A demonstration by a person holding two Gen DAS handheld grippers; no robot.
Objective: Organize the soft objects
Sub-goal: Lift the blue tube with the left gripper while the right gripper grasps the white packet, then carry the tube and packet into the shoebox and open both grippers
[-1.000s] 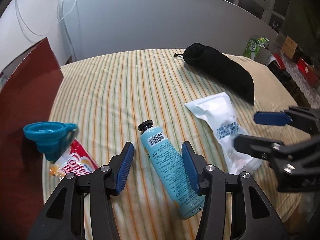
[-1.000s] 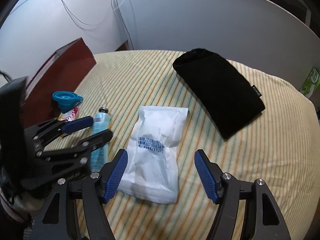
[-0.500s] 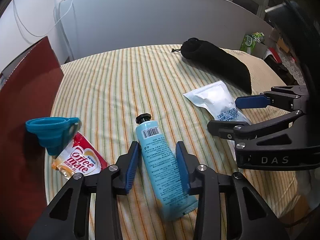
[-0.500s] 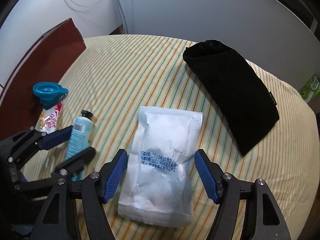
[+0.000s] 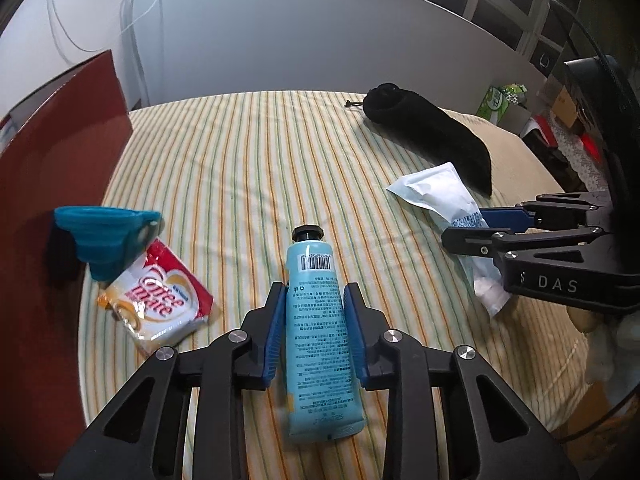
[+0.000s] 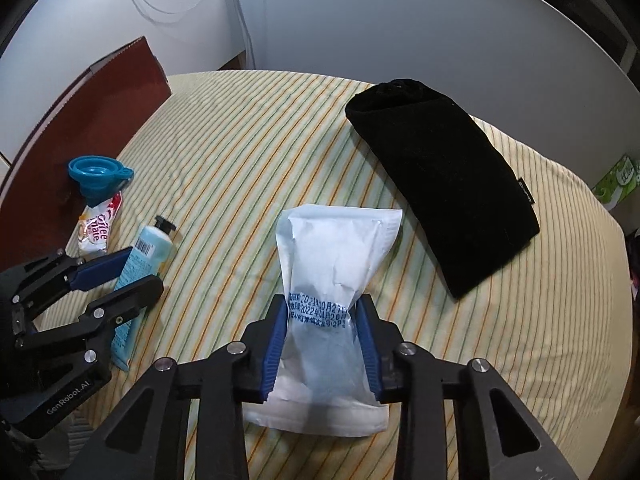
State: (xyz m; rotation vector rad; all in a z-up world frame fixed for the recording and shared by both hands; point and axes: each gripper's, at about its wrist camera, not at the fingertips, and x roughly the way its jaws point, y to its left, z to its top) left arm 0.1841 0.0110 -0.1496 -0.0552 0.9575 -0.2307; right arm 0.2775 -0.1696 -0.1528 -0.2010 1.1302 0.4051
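A light-blue tube (image 5: 310,256) with a black cap lies on the striped cloth (image 5: 240,160). My left gripper (image 5: 315,292) is shut on the tube's middle, blue pads pressed against both sides. A white sealed packet (image 6: 340,248) with blue print lies to the tube's right. My right gripper (image 6: 323,304) is closing on the packet, and its pads pinch the packet's waist inward. In the left wrist view the right gripper (image 5: 466,224) sits over the packet (image 5: 436,192). In the right wrist view the left gripper (image 6: 140,270) straddles the tube (image 6: 154,246).
A black soft pouch (image 6: 436,184) lies at the far right of the cloth. A blue collapsible funnel (image 5: 104,232) rests on a red-and-white creamer sachet (image 5: 156,304) at the left, beside a dark red board (image 5: 52,200). A grey panel (image 5: 320,40) stands behind.
Both pairs of jaws have come together. The left now clamps the blue tube. The right, wide around the packet before, now squeezes its middle.
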